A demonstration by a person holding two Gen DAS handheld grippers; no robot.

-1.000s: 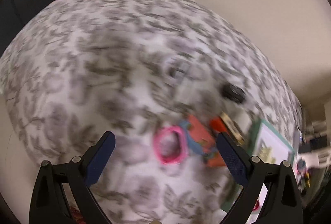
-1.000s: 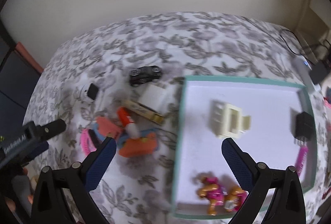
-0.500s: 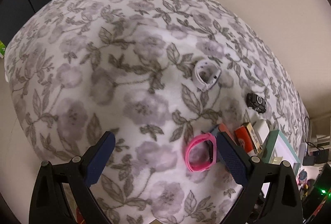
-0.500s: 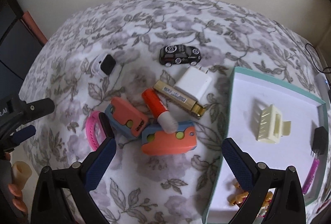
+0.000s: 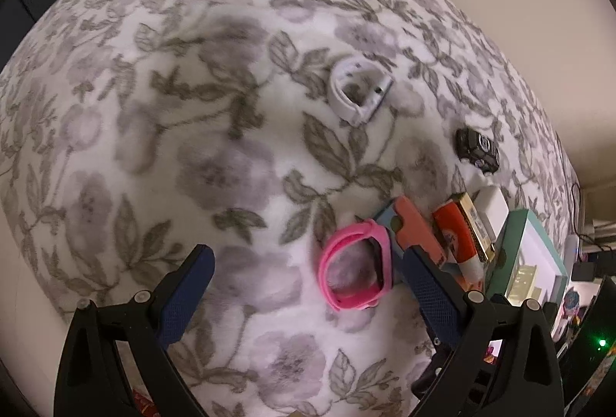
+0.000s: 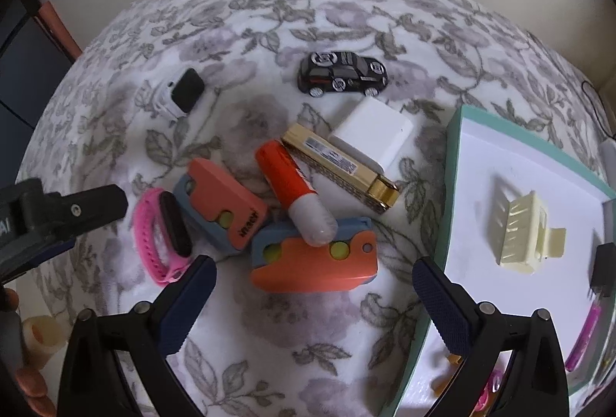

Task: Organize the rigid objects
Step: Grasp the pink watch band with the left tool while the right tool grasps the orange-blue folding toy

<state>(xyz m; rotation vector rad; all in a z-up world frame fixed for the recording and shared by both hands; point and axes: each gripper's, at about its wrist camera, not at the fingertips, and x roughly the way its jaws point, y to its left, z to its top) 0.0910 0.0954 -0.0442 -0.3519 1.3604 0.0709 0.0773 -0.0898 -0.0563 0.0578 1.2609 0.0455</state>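
Observation:
On a floral cloth lie a pink wristband [image 6: 159,236] [image 5: 356,265], two orange-and-blue toys [image 6: 313,255] [image 6: 221,199], a red-and-white tube [image 6: 292,191], a gold bar-shaped item [image 6: 340,166], a white charger [image 6: 371,132], a black toy car [image 6: 342,72] [image 5: 477,149] and a white smartwatch [image 6: 181,95] [image 5: 358,93]. My right gripper [image 6: 313,282] is open, just in front of the nearer orange toy. My left gripper [image 5: 308,280] is open, with the pink wristband just inside its right finger. Both hold nothing.
A teal-rimmed white tray [image 6: 454,163] [image 5: 510,243] at the right holds a cream hair clip [image 6: 519,238], a black plug [image 6: 604,268], a pink item [image 6: 583,338] and small figures. The left gripper's body [image 6: 50,216] and a person's fingertips [image 6: 30,384] show at the left.
My left gripper has come closer to the pink wristband. My right gripper has swung left off the tray and down toward the pile of toys.

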